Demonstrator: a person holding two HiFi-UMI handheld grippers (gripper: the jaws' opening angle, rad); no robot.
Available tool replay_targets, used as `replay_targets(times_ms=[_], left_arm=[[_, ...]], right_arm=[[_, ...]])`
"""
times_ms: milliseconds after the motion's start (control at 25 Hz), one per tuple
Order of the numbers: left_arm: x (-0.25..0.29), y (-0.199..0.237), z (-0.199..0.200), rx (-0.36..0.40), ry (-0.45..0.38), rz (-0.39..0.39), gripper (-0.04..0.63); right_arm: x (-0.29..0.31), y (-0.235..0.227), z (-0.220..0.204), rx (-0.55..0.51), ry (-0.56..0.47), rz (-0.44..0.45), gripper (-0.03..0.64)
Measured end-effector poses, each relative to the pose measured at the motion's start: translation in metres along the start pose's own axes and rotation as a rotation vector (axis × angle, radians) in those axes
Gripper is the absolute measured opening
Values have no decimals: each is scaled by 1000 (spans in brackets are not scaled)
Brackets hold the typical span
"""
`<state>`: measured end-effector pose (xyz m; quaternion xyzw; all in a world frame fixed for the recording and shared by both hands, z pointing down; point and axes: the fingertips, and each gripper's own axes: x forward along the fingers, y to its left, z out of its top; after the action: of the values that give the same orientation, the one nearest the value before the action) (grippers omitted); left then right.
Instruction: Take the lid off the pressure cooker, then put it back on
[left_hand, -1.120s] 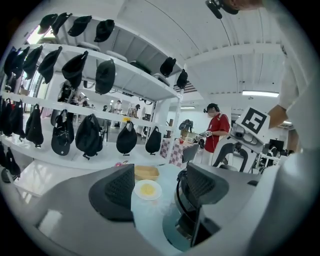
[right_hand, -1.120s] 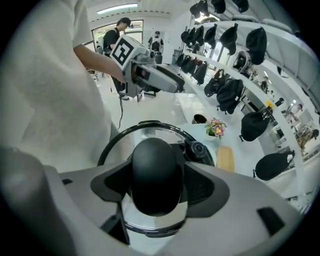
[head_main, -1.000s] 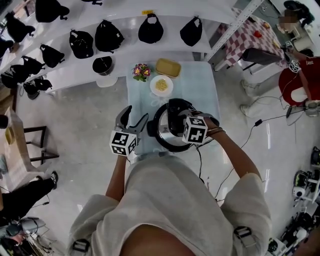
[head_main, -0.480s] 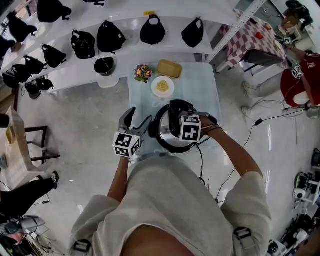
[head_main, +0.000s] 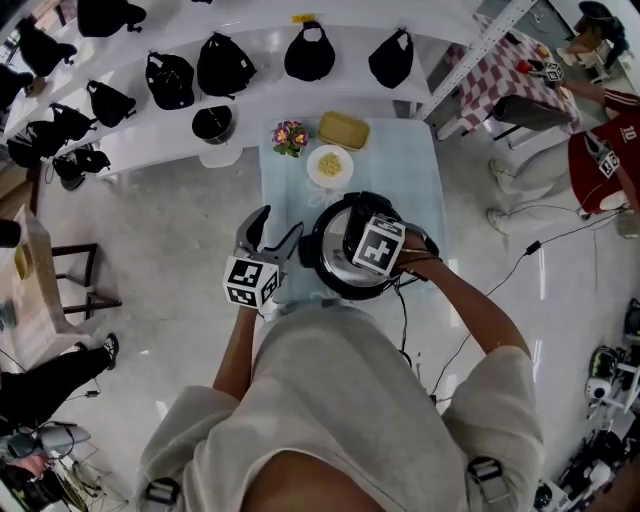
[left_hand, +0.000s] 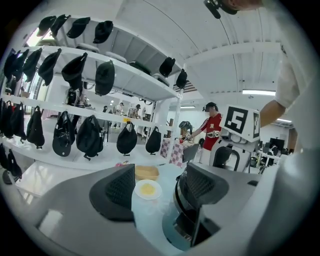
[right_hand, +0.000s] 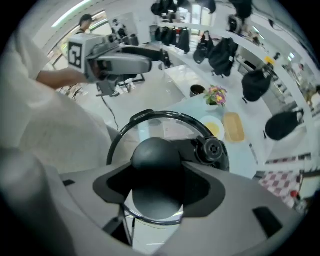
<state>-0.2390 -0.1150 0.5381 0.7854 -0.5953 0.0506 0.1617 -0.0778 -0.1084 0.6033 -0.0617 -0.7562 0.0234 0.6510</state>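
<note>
White glossy floor surrounds a small table draped in pale blue cloth. Behind it run white shelves hung with soft black bags.

At the table's near edge stands the pressure cooker, round, with a dark body. Its lid lies level over the mouth, a clear glass disc in a black rim. Whether the lid is fully seated cannot be told. The smooth black knob points straight up. A black arm runs from the knob to a round fitting at the rim, on the side facing the plate.

The right gripper points steeply down. Its jaws have just been closing, and the ribbed pads now clasp the knob from both sides. The left gripper is held just left of the cooker, aimed almost level at the shelves, with its jaws apart and nothing between them.

Beyond the plate of yellow food sit flowers and a tan basket.
</note>
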Motion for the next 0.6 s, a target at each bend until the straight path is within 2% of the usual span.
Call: replay_targets(times_ms=[80,160,600], left_arm=[[0,0,1,-1,-3,-1,310],[1,-2,0,-2,0,-4,310],[6,-17,1,20,6,-40,309]], right_arm=[[-1,-4,0,122,-5,-17,274],[0,-6,0,186,-5,-28,273],[-2,-2,0,128,-18,-35,272]])
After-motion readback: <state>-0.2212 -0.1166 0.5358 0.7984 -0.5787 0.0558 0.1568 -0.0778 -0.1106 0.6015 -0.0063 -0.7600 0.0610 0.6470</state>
